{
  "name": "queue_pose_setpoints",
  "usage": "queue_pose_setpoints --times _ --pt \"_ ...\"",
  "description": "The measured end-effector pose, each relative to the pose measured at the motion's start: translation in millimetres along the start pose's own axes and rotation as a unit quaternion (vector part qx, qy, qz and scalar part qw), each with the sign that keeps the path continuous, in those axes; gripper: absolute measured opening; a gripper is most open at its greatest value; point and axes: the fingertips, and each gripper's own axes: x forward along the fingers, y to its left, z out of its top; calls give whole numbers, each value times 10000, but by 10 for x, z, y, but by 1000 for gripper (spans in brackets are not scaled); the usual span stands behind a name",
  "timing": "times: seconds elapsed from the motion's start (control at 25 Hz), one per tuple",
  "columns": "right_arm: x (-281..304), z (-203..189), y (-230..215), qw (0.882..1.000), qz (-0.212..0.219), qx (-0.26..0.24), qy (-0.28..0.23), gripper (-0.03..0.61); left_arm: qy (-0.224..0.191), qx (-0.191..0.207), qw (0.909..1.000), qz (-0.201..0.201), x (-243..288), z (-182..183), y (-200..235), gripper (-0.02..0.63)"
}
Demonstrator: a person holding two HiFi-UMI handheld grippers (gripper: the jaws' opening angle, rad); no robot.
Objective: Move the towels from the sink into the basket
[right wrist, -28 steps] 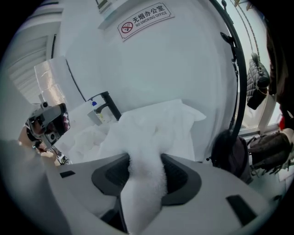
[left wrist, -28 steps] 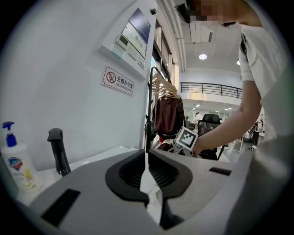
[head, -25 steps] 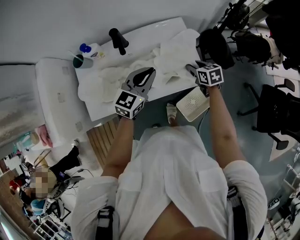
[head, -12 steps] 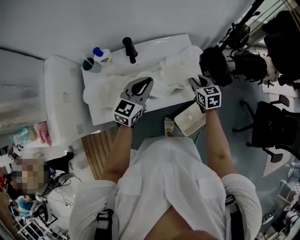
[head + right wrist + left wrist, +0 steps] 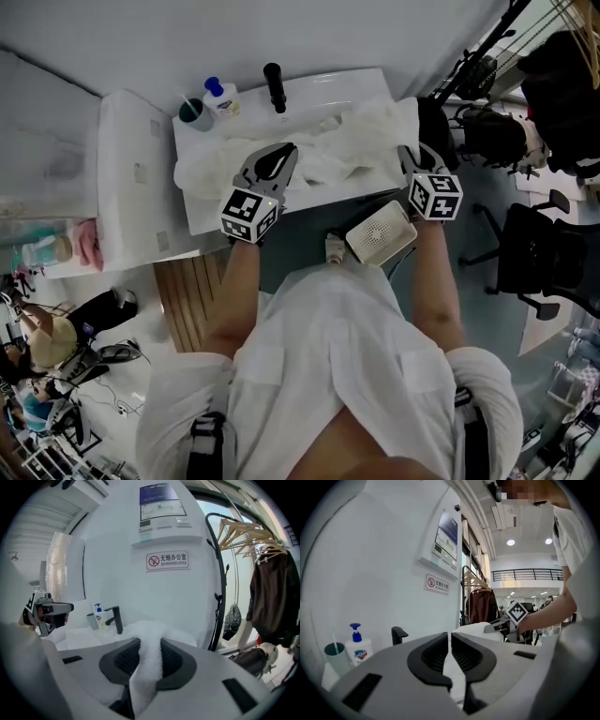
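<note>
White towels [image 5: 361, 131] lie heaped in the sink [image 5: 309, 82] and spill over its front edge. My right gripper [image 5: 407, 153] is at the sink's right end. Its jaws have just been closing and now pinch a thick fold of towel [image 5: 149, 660], which runs from my right gripper [image 5: 150, 641] back toward the faucet. At the sink's front middle, my left gripper [image 5: 284, 152] is over the towels, and in its own view the left gripper [image 5: 450, 637] has its jaws almost together with a thin strip of white towel [image 5: 454, 679] between them. The white basket [image 5: 380, 232] sits on the floor below the right gripper.
A black faucet [image 5: 274, 84], a soap bottle [image 5: 219, 96] and a cup [image 5: 195, 112] stand at the back of the sink. A white appliance [image 5: 131, 178] is to its left, and a wooden mat [image 5: 187, 291] lies on the floor. Black chairs [image 5: 539, 262] and hanging clothes crowd the right.
Both grippers have risen over the sink. The right one has drawn the towel's right part up and toward the sink's right edge.
</note>
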Motion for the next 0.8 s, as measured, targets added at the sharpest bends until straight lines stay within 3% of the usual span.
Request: queue_pose_setpoints --times 0.44,0.8 --pt "-941 161 58 9940 -910 136 -587 98 -209 71 9996 -198 -483 92 -178 28" --pt "-1959 -15 225 9830 -1586 203 -897 97 -338 267 9956 -828 -762 175 -716 28"
